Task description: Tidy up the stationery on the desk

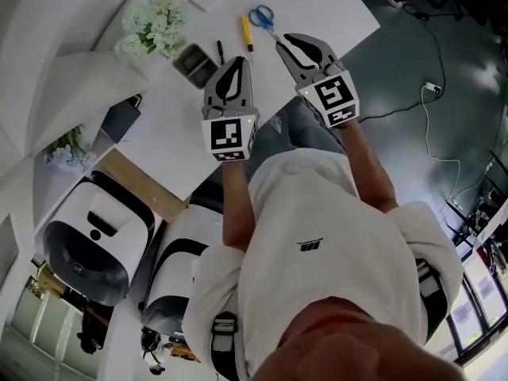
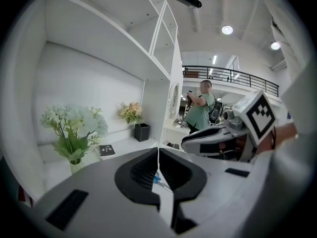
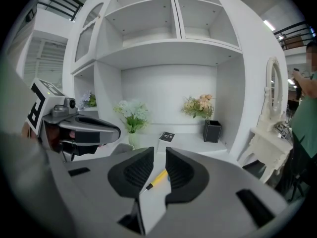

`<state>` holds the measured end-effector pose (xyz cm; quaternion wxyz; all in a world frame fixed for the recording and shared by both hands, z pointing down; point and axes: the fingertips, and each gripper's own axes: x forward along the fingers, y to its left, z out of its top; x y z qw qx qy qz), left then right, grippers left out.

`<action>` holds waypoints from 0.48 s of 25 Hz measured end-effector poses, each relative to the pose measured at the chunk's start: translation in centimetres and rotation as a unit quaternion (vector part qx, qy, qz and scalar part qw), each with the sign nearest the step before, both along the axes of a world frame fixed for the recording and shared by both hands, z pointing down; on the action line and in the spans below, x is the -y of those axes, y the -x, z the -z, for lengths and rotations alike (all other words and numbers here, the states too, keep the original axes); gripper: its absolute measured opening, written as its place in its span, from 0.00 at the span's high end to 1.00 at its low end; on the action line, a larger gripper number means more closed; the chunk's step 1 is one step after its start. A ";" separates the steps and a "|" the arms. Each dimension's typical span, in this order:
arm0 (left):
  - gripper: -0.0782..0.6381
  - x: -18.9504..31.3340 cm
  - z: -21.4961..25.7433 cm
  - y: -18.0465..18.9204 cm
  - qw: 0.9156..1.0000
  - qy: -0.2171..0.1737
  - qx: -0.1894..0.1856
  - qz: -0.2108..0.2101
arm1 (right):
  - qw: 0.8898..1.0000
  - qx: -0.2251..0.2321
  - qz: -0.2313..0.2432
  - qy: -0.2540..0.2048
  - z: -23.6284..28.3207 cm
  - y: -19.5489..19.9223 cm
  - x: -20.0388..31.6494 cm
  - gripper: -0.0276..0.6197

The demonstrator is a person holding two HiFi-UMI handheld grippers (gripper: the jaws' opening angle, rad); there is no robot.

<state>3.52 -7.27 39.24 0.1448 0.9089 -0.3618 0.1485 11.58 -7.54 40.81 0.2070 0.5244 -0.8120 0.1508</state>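
Note:
On the white desk (image 1: 317, 6) lie blue-handled scissors (image 1: 261, 16), a yellow pen (image 1: 248, 32), a black pen (image 1: 220, 51) and a grey tray (image 1: 194, 63). My left gripper (image 1: 238, 62) hovers just short of the tray, its jaws shut together with nothing between them. In the left gripper view the scissors (image 2: 157, 179) show below the closed jaws (image 2: 158, 151). My right gripper (image 1: 284, 43) hangs near the scissors, open by a narrow gap and empty. The yellow pen (image 3: 158, 177) shows through that gap (image 3: 159, 156) in the right gripper view.
A vase of white flowers (image 1: 155, 22) stands left of the tray, a black pen holder (image 3: 212, 131) and a small black notebook (image 3: 167, 136) sit further back. White shelves rise behind the desk. A person in green (image 2: 200, 108) stands far off.

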 end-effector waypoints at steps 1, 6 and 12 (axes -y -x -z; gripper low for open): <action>0.89 0.3 -0.2 -0.2 1.000 0.001 0.001 0.001 | 1.000 0.002 0.002 0.002 -0.3 -0.1 0.3 0.87; 0.89 2.0 -1.6 -1.6 1.000 0.004 0.010 0.008 | 1.000 0.008 0.019 0.019 -2.4 -1.0 1.9 0.87; 0.89 3.6 -3.4 -2.7 0.999 0.013 0.021 0.020 | 0.998 0.009 0.046 0.041 -5.0 -1.1 3.8 0.88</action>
